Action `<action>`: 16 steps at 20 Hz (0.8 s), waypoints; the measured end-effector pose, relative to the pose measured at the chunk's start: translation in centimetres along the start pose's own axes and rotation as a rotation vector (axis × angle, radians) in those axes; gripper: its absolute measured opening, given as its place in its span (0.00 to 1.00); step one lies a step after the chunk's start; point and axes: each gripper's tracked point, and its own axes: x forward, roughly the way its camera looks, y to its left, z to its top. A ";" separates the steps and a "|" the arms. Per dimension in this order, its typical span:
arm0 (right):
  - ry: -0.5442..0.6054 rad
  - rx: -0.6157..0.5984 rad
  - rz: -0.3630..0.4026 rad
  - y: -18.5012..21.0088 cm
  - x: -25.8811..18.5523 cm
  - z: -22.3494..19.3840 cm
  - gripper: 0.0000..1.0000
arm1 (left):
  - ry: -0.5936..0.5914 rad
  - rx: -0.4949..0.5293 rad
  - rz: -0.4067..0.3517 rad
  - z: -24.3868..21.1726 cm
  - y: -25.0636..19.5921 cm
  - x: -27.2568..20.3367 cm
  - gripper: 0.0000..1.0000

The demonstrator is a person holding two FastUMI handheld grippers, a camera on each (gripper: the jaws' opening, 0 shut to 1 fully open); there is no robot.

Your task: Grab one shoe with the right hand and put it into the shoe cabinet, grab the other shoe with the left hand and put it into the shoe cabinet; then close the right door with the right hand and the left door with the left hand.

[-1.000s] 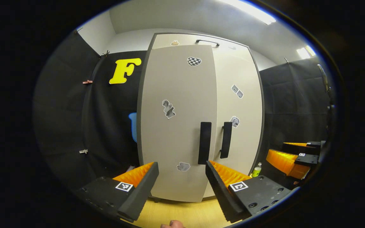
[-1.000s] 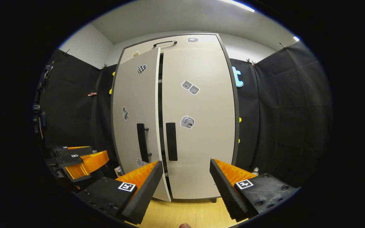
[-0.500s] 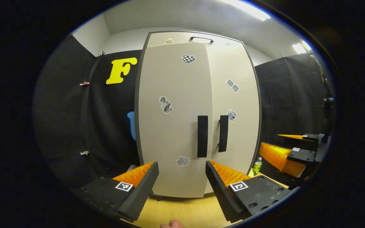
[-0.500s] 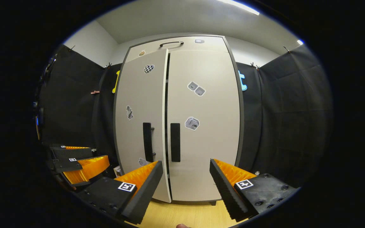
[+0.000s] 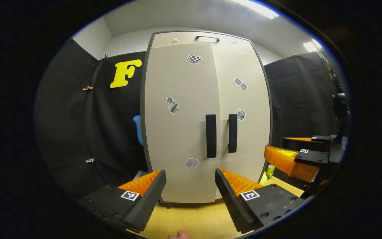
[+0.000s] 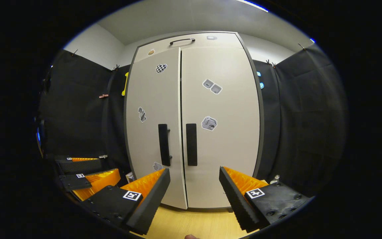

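Shoe cabinet point(image 5: 207, 116) stands against the booth's black cloth wall on a wooden floor point(image 5: 191, 219), its left door point(image 5: 181, 132) and right door point(image 6: 221, 132) both swung to. Left gripper point(image 5: 190, 181) and right gripper point(image 6: 194, 181) hang before it, fingers spread, grasping nothing.

left gripper point(image 5: 190, 176): fingers spread, empty | right gripper point(image 6: 194, 176): fingers spread, empty

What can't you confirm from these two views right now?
- The shoes: both doors of the cabinet cover the inside in both views.
- Left door: the right gripper view can't settle whether it is fully latched.
- Small bottle by the cabinet, left gripper view: too small to identify.
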 end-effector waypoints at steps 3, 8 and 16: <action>-0.004 -0.002 0.003 -0.5 -0.1 0.1 0.99 | 0.009 -0.027 0.011 -0.4 -0.1 0.3 0.95; -0.004 0.015 0.004 -2.0 -0.6 0.3 0.99 | 0.015 -0.047 0.020 -0.9 -1.2 1.4 0.95; -0.002 0.017 0.034 -4.0 -1.2 0.4 0.98 | 0.005 -0.027 0.038 -0.8 -3.2 1.3 0.95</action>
